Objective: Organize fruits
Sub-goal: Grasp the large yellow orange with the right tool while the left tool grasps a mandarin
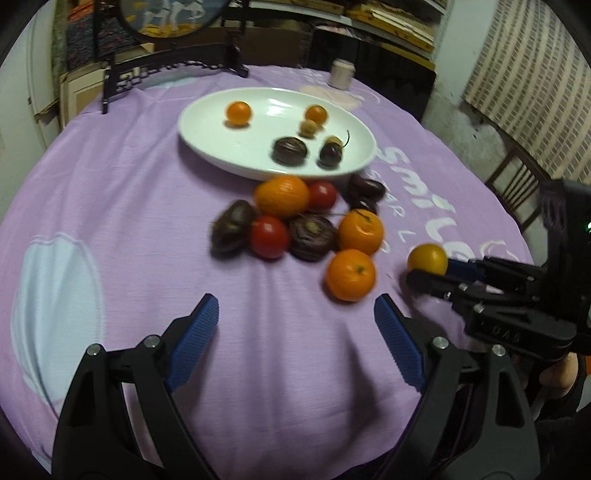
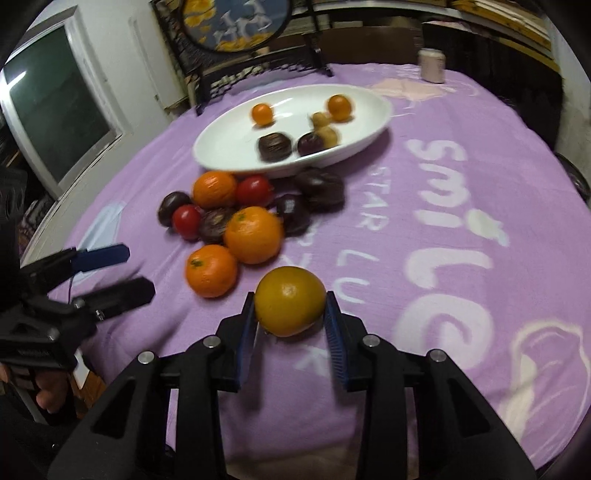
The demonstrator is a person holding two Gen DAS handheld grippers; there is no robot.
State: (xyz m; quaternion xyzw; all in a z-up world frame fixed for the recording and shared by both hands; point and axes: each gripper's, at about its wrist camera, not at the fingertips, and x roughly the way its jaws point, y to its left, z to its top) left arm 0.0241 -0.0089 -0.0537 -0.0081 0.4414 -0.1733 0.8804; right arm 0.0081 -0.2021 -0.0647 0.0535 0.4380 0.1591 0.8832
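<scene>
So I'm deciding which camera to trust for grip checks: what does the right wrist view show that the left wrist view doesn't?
Only the right wrist view shows both pads of the right gripper pressing the yellow-orange fruit, plus a window.

Only the left wrist view shows the left gripper from behind, its jaws wide with only cloth between them, plus a chair.

Both show the white plate, the fruit pile and the purple tablecloth.

Setting: a lived-in home room, where I work. Evidence: round surface under a lilac printed cloth (image 2: 461,229); white oval ceramic dish (image 1: 207,122); round painted screen on a dark carved wooden stand (image 2: 236,26); shelves of stacked flat boxes (image 1: 399,26); white-framed window (image 2: 55,103); dark wooden chair (image 1: 517,184).
</scene>
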